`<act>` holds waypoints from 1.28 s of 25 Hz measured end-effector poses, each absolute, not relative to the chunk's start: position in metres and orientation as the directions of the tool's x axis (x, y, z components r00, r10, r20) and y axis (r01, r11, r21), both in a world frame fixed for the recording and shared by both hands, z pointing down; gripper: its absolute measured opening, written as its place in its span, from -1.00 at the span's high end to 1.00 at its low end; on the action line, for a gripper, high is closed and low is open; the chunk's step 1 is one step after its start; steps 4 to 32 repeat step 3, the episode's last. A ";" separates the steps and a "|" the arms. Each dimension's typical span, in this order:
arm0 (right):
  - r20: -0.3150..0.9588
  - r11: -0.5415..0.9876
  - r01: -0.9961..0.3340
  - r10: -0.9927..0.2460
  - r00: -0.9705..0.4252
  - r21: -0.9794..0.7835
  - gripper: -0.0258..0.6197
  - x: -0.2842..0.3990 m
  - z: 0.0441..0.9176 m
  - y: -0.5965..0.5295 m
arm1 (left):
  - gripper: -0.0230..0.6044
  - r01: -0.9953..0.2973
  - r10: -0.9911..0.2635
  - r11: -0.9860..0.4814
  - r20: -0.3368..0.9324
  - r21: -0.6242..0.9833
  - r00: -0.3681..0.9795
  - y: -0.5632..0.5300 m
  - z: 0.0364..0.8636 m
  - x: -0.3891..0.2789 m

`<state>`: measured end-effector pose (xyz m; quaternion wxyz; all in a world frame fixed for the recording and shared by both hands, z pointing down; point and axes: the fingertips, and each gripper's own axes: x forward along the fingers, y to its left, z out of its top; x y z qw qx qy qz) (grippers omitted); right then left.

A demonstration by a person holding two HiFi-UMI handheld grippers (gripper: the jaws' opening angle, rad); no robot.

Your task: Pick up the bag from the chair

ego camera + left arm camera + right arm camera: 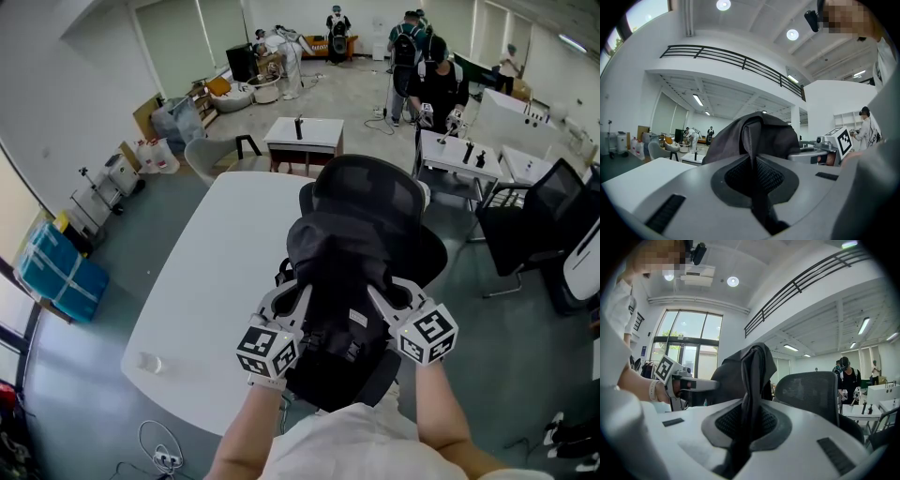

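Black fabric of the bag [339, 281] is bunching between the two tools, and that is the thing to be watching. The bag is sitting in front of the mesh back of the chair [367, 184], over the seat and close to the person's body. From the head view I cannot tell whether its bottom is resting on the seat or hanging clear of it.

The left tool [292, 302] is clenching a narrow strip [751, 140] of the bag's left side, and in the left gripper view that strip is running straight down between the closed jaws. The right tool [386, 298] is doing the same on the other side, its jaws pinching a thicker, twisted fold [750, 380].

To lift well, I judge that both tools should be rising together and level. The bag looks soft and full-bodied, so it is likely to be sagging or swinging toward whichever side lags. Both grips are biting thin fabric and not the bag's body, so a slow, straight pull upward looks safer than a jerk, which could be working a fold out of the jaws.

The chair back is standing just behind the bag, so drawing the bag up and slightly toward the person should be clearing the mesh without snagging. The white surface [216, 281] is lying to the left, beside the chair, and the left elbow should be staying clear of its edge.
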<state>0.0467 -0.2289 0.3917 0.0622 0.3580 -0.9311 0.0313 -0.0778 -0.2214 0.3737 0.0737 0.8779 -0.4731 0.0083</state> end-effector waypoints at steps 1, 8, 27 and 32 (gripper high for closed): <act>0.138 0.742 -0.670 -0.662 -0.736 -0.015 0.79 0.047 0.392 -0.229 | 0.81 -0.832 -0.829 -0.542 0.085 0.122 0.552 -0.221 0.374 -0.078; 0.140 0.742 -0.670 -0.662 -0.736 -0.018 0.79 0.047 0.393 -0.228 | 0.82 -0.831 -0.829 -0.542 0.088 0.123 0.553 -0.221 0.374 -0.078; 0.140 0.742 -0.670 -0.662 -0.736 -0.018 0.79 0.047 0.393 -0.228 | 0.82 -0.831 -0.829 -0.542 0.088 0.123 0.553 -0.221 0.374 -0.078; 0.140 0.742 -0.670 -0.662 -0.736 -0.018 0.79 0.047 0.393 -0.228 | 0.82 -0.831 -0.829 -0.542 0.088 0.123 0.553 -0.221 0.374 -0.078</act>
